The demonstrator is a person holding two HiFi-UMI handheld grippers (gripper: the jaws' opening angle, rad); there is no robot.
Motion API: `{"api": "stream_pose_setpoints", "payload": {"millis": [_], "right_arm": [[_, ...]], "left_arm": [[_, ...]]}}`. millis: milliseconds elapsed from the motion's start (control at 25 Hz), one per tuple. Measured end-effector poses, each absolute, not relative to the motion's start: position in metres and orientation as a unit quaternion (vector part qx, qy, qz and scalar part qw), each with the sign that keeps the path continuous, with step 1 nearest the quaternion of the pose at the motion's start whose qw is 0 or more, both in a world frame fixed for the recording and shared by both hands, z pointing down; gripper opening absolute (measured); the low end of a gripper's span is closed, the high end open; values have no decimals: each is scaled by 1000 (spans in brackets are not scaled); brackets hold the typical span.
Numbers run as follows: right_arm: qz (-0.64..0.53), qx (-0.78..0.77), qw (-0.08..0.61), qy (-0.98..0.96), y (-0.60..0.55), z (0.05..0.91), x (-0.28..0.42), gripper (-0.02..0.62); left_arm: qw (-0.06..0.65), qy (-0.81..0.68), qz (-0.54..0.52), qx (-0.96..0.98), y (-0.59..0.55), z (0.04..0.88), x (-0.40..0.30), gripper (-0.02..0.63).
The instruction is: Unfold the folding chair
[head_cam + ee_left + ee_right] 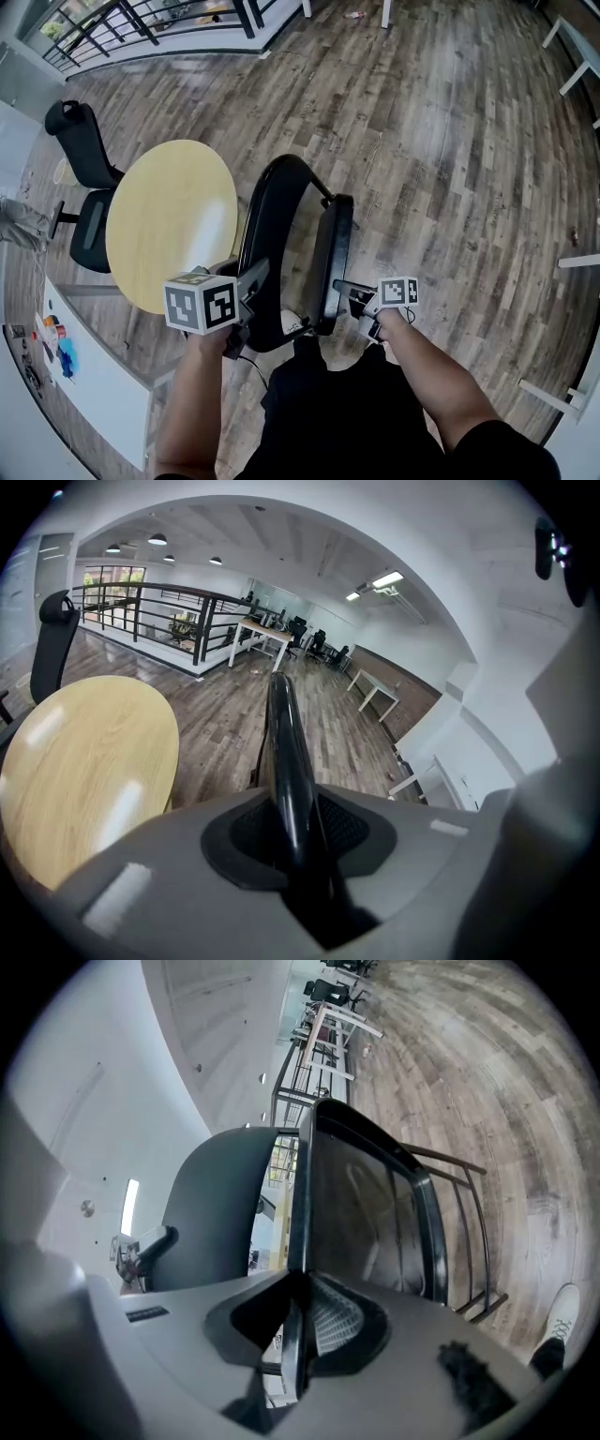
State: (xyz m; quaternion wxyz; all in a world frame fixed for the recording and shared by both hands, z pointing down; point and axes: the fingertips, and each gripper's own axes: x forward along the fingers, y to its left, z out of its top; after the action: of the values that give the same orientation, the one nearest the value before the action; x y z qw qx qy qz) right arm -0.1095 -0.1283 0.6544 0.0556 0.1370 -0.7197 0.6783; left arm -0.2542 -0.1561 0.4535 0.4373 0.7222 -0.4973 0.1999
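The black folding chair point(281, 211) stands partly folded on the wood floor just in front of me. Its curved back frame point(272, 187) is on the left and its seat panel point(335, 248) is on the right, a narrow gap between them. My left gripper point(251, 286) is shut on the back frame's black tube point(286, 752), which runs up between the jaws of that gripper point(300, 855). My right gripper point(349, 292) is shut on the near edge of the seat point(366, 1213); the thin rim sits between the pads of that gripper point(298, 1330).
A round yellow table point(169, 220) stands close to the chair's left, with a black office chair point(84, 169) behind it. A white desk point(94, 384) with small items is at the lower left. A black railing point(141, 23) lines the far side. My shoe point(561, 1321) is beside the chair's legs.
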Motion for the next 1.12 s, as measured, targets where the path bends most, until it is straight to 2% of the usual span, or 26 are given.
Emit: {"api": "stream_pose_setpoints", "payload": {"millis": [480,760,1120], "right_arm": [[678,193,73,-705,-132,695,18,89],[690,195,44,-696,-131,725,84,89],[692,153,14,-705,-132,756,132,89]], "left_arm": [[456,-499,169,717,-156,480,-248,86],[456,-495,157,722,-156,491,-210,86],[453,-496,145,727,-157,501,-192,87]]}}
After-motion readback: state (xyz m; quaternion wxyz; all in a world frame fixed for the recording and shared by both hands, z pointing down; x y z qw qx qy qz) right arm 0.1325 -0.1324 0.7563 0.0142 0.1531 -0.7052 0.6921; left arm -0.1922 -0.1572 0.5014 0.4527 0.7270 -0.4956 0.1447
